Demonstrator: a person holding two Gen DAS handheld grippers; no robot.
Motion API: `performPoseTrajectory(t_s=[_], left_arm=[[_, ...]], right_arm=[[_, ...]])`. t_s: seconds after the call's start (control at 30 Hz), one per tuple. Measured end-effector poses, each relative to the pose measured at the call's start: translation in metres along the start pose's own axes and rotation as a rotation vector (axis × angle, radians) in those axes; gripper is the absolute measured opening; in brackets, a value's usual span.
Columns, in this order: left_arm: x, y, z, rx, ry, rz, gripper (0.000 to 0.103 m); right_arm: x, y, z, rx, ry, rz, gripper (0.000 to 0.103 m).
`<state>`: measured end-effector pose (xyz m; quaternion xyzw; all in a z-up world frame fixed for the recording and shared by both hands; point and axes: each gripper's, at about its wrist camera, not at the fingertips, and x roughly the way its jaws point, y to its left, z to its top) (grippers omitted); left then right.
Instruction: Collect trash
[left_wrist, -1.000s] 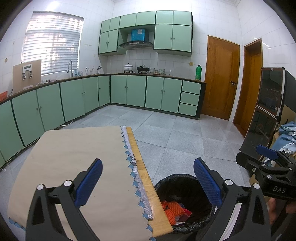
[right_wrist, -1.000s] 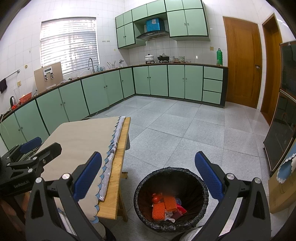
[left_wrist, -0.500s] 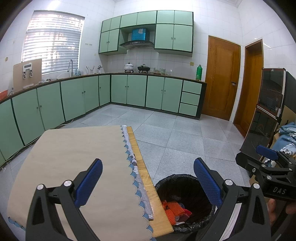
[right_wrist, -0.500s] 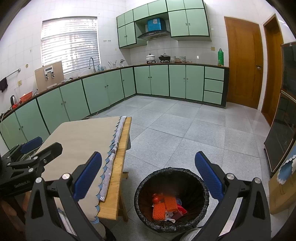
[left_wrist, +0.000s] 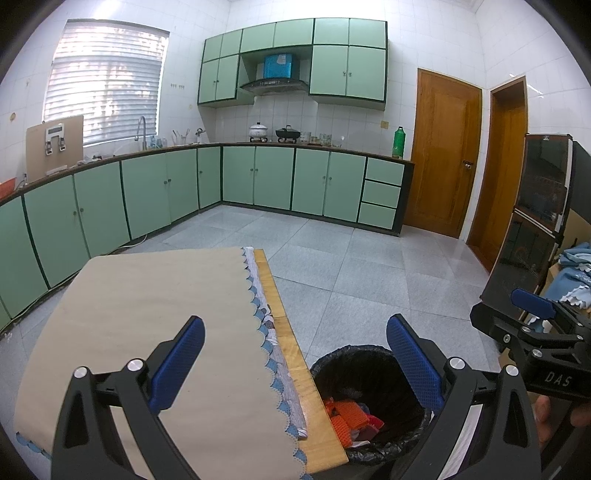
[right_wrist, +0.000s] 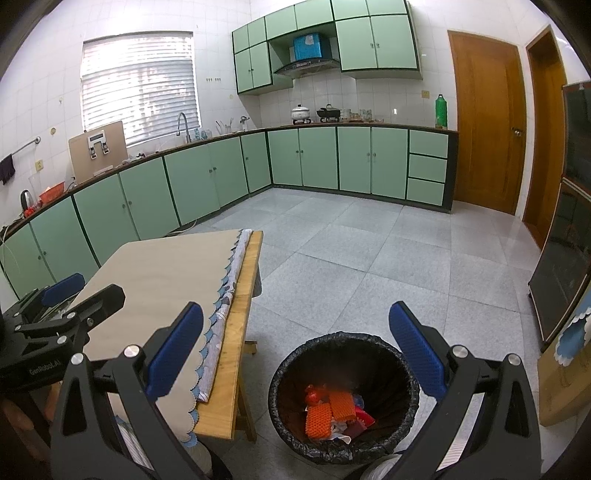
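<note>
From the left wrist view, the left gripper (left_wrist: 295, 363) hangs with jaws spread wide and nothing between them, over the near right edge of the cloth-covered table (left_wrist: 291, 347); the black-lined trash bin (left_wrist: 354, 354) stands on the floor just right of the table, with orange trash (left_wrist: 345, 415) inside. From the right wrist view, the right gripper (right_wrist: 295, 354) is likewise released and empty, above the bin (right_wrist: 291, 373), where the trash (right_wrist: 328, 410) lies at the bottom.
</note>
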<state>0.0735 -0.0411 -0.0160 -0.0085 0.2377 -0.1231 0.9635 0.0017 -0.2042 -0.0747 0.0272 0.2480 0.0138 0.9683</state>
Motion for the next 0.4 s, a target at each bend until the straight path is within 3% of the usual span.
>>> performPoseTrajectory(t_s=[0.4], left_arm=[[0.0043, 0.0, 0.0003, -0.012, 0.012, 0.006, 0.097]], right_arm=[[0.0061, -0.0064, 0.0021, 0.008, 0.012, 0.005, 0.098]])
